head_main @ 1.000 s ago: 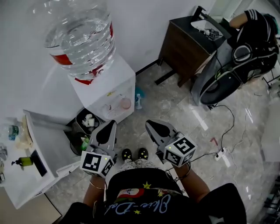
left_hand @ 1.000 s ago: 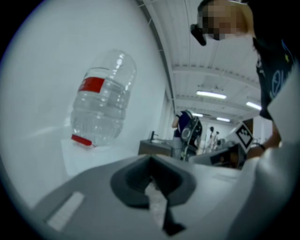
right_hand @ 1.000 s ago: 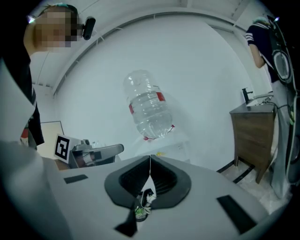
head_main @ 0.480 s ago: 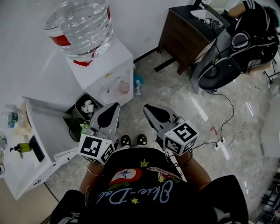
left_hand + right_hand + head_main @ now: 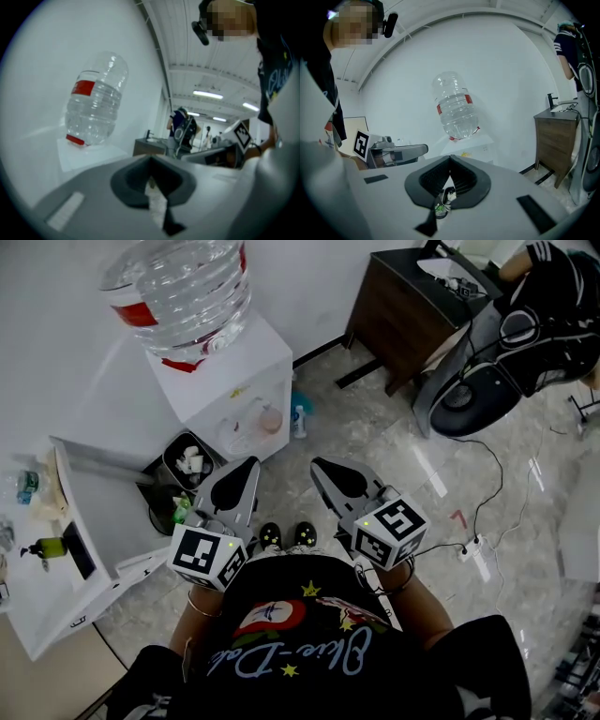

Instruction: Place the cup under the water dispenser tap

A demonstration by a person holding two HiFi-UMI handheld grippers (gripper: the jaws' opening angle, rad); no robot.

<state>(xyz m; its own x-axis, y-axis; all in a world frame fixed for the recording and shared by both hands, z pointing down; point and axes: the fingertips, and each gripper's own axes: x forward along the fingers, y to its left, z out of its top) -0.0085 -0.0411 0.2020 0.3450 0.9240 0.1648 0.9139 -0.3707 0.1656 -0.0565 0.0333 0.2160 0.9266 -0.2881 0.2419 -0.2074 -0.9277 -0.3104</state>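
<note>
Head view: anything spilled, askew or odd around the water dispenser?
Nothing spilled or tipped. The water dispenser stands upright with its bottle seated. Only clutter: a loose cable and power strip lie on the floor.

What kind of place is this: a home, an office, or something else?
Probably an office or workroom: a white water dispenser with a large bottle stands against the wall, a dark wooden cabinet stands nearby, and a power strip lies on the floor.
</note>
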